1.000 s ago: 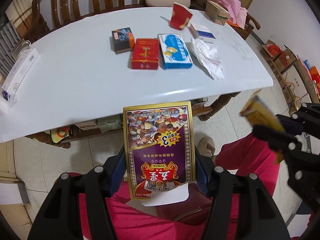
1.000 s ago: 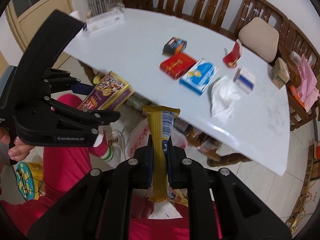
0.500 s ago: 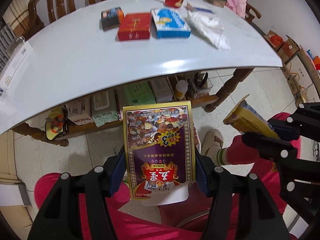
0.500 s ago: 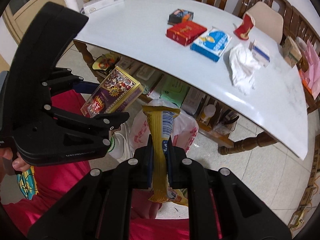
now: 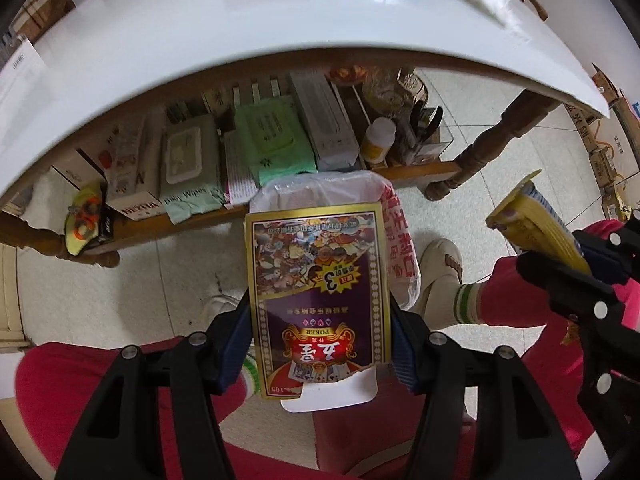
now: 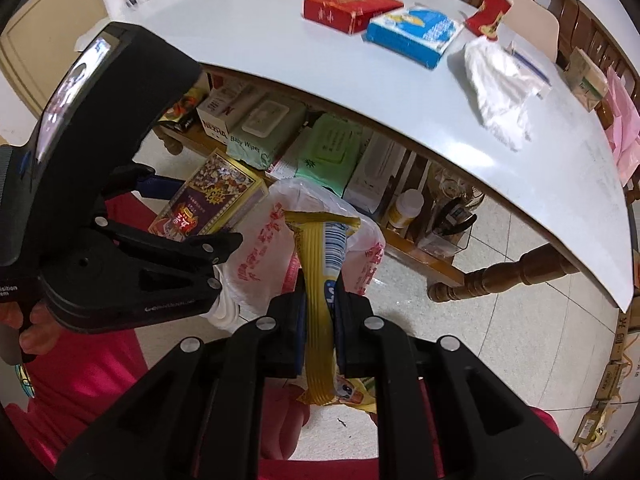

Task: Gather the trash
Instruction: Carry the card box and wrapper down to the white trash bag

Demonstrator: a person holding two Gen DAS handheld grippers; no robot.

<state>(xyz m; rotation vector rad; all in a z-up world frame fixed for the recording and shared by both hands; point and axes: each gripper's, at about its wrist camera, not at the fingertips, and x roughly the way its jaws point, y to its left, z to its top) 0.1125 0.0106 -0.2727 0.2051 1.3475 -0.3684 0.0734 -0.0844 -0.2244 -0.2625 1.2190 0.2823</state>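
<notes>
My left gripper [image 5: 320, 332] is shut on a purple and gold poker card box [image 5: 318, 284], held just above the open mouth of a white plastic bag bin [image 5: 320, 188] on the floor. The box also shows in the right wrist view [image 6: 208, 204]. My right gripper [image 6: 318, 304] is shut on a yellow snack wrapper [image 6: 320, 272], held over the same bag [image 6: 256, 268]. The wrapper shows at the right of the left wrist view [image 5: 536, 224].
A white table [image 6: 400, 92] holds a red box [image 6: 348, 8], a blue box [image 6: 412, 34], a crumpled white tissue [image 6: 500, 92] and a red paper cup [image 6: 490, 16]. A low shelf [image 5: 280, 208] under it holds wipes packs and bottles. Red-trousered legs lie below.
Both grippers have dropped from table height to below the table edge, carrying the card box and wrapper down over the plastic bag, which has come into view.
</notes>
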